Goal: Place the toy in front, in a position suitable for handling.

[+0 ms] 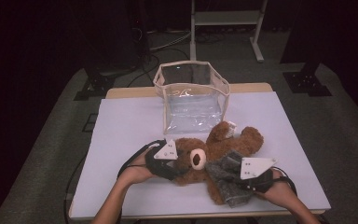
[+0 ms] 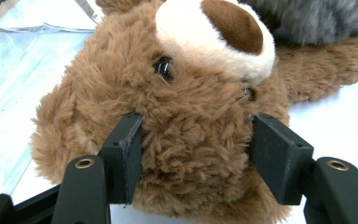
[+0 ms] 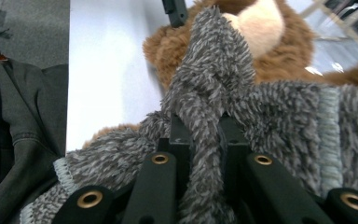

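Teddy bear (image 2: 186,116) head between left fingers (image 2: 126,154); grey garment (image 3: 261,116) in right fingers (image 3: 179,135)

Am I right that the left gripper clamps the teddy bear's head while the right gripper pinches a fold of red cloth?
Not quite: the cloth is grey and fuzzy, not red, as the right gripper view shows. The rest holds: the left gripper clamps the teddy bear's head, and the right gripper pinches a fold.

Lab or studio: dark room, white-topped table (image 1: 121,126), metal stand (image 1: 226,18), floor cables (image 1: 168,42).
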The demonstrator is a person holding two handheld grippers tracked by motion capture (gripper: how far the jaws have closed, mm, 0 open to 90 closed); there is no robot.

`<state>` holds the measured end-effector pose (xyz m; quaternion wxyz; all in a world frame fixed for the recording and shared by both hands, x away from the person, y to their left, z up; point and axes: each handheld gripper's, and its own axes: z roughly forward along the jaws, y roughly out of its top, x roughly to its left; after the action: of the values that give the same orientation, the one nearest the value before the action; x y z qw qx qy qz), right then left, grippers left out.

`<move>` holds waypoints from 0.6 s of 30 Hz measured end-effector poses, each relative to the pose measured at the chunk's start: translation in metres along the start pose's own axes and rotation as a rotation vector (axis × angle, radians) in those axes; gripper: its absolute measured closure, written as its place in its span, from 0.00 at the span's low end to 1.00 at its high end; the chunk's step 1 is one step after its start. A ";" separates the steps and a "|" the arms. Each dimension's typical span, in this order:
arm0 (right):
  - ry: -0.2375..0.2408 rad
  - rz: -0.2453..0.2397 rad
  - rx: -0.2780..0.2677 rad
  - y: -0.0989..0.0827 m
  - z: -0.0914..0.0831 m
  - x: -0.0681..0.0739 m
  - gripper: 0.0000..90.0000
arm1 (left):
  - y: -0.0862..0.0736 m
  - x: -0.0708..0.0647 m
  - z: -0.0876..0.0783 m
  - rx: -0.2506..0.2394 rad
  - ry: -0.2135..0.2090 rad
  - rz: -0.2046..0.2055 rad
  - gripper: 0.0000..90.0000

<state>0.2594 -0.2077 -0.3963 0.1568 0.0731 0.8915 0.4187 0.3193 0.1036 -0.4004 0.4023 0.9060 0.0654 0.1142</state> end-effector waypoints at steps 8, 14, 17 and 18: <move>-0.038 -0.029 -0.034 0.027 -0.002 -0.018 0.88 | 0.000 -0.002 0.001 0.008 -0.001 0.015 0.42; -0.030 -0.019 -0.005 0.028 -0.002 -0.037 0.88 | -0.002 -0.002 0.001 -0.004 -0.004 0.006 0.42; -0.083 -0.005 -0.002 0.021 -0.017 -0.044 0.87 | -0.002 -0.001 0.001 -0.001 -0.003 0.018 0.42; -0.094 0.002 0.004 0.018 -0.021 -0.047 0.87 | -0.002 -0.002 0.001 -0.003 -0.001 0.017 0.42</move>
<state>0.2961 -0.2237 -0.3598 0.1978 0.0938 0.8839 0.4132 0.3178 0.1040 -0.4022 0.4028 0.9060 0.0571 0.1173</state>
